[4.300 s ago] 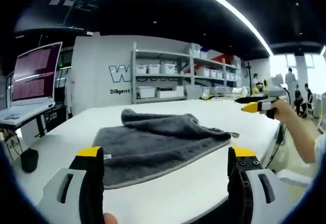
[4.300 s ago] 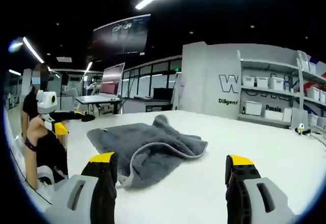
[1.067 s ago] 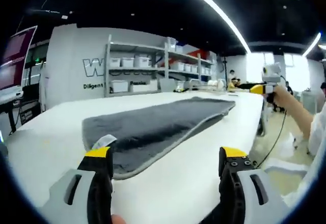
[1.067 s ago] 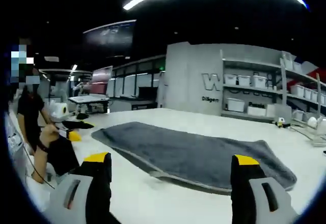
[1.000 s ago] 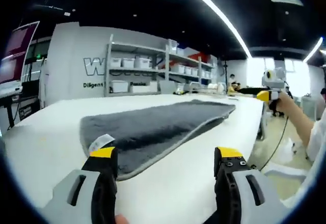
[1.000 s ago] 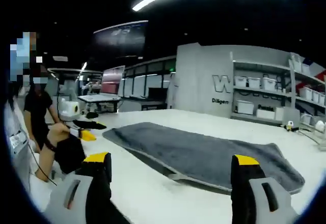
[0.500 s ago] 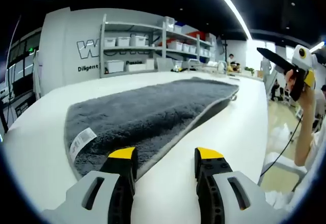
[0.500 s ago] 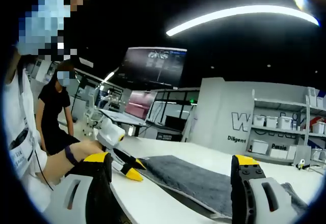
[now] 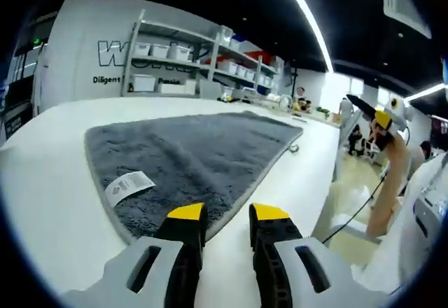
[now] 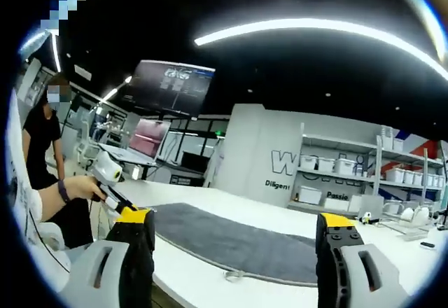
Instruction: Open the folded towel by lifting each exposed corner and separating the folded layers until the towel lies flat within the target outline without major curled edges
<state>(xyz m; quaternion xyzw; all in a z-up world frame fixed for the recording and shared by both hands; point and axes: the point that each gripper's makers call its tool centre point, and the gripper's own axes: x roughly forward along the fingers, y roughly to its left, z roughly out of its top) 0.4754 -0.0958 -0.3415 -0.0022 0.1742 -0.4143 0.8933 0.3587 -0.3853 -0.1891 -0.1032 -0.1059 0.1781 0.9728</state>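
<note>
The grey towel (image 9: 189, 154) lies spread flat on the white table (image 9: 42, 203), its white label (image 9: 129, 182) face up near the closest corner. My left gripper (image 9: 227, 213) hovers low over the towel's near edge, its yellow-tipped jaws drawn close with a small empty gap. In the right gripper view the towel (image 10: 231, 241) stretches across the table below my right gripper (image 10: 236, 218), which is raised with jaws wide open and empty. A hand holds the right gripper (image 9: 381, 115) up beyond the table's right edge. The left gripper (image 10: 115, 196) appears at the towel's left end.
Metal shelves with white bins (image 9: 175, 59) stand along the back wall. A person in black (image 10: 42, 147) stands left of the table by desks with monitors (image 10: 147, 136). The table edge (image 9: 329, 182) drops off on the right, with a cable hanging there.
The bunched towel has become spread flat. My left jaws have narrowed from wide to nearly together over the near edge. The right gripper has lifted away from the table, still wide open.
</note>
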